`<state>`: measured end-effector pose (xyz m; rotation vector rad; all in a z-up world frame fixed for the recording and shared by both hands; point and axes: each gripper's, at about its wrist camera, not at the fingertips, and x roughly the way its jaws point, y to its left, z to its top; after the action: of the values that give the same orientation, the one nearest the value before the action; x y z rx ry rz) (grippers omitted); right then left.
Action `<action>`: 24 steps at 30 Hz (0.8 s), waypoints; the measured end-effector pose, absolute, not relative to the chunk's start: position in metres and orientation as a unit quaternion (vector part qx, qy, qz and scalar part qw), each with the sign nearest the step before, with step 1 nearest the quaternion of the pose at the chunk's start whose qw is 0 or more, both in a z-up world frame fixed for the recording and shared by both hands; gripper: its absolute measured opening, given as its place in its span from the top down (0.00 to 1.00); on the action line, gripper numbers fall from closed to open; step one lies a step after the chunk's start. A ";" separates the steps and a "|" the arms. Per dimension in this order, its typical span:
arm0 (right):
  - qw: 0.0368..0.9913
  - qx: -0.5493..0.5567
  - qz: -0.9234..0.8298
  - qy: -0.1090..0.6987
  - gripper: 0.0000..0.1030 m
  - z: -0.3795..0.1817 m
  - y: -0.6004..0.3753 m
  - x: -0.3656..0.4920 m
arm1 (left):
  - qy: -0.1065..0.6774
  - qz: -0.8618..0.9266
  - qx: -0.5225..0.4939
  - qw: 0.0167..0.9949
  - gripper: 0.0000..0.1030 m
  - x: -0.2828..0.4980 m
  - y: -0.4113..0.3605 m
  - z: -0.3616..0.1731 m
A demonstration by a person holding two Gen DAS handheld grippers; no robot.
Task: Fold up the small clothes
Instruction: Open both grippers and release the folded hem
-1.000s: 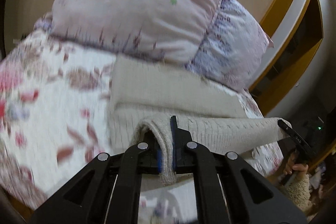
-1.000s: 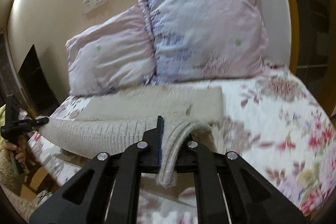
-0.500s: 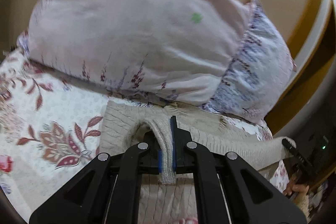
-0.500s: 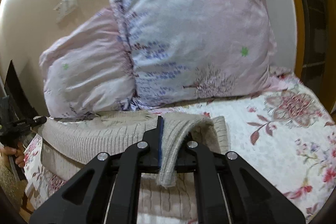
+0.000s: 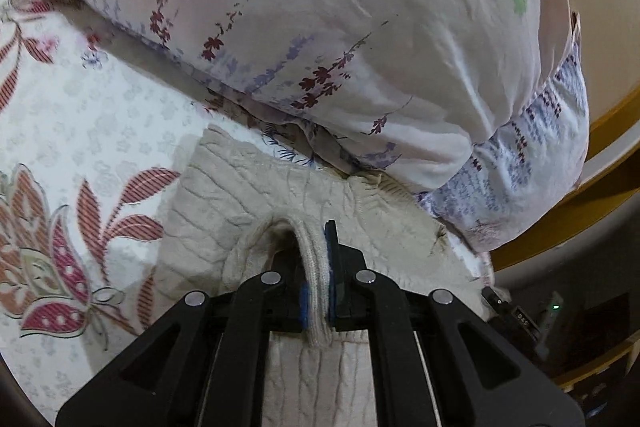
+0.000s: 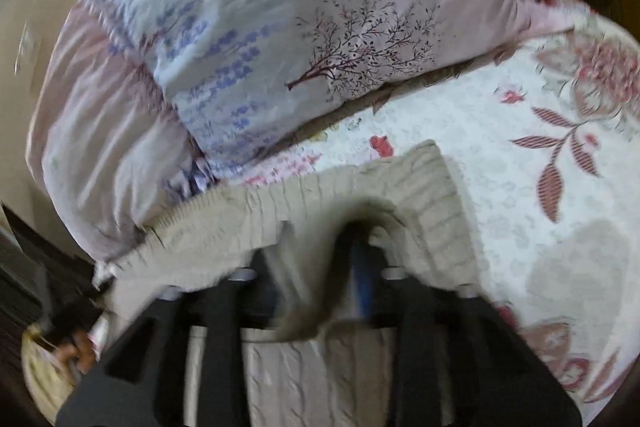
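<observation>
Floral bedspread (image 5: 100,115) lay beneath the knit sweater (image 5: 248,195) near the pillows (image 5: 320,7); my left gripper (image 5: 318,283) clamped its hem to seat the fold, my right gripper (image 6: 320,291) was opening around it.

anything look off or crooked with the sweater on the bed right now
Nothing damaged or spilled. The sweater lies folded by the pillows. Its left edge is pinched in the left gripper, while the right gripper is opening with a fold of knit between its jaws.
</observation>
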<state>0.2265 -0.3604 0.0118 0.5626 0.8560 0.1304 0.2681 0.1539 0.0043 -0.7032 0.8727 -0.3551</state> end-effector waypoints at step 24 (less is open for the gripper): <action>0.907 0.157 0.018 0.390 0.59 0.032 -0.380 0.153 | 0.375 -0.136 -0.174 0.900 0.60 0.187 0.163 0.034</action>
<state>0.1527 -0.3799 0.0325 0.3244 0.8043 0.0371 0.1873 0.1632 0.0338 -0.3592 0.7759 -0.2821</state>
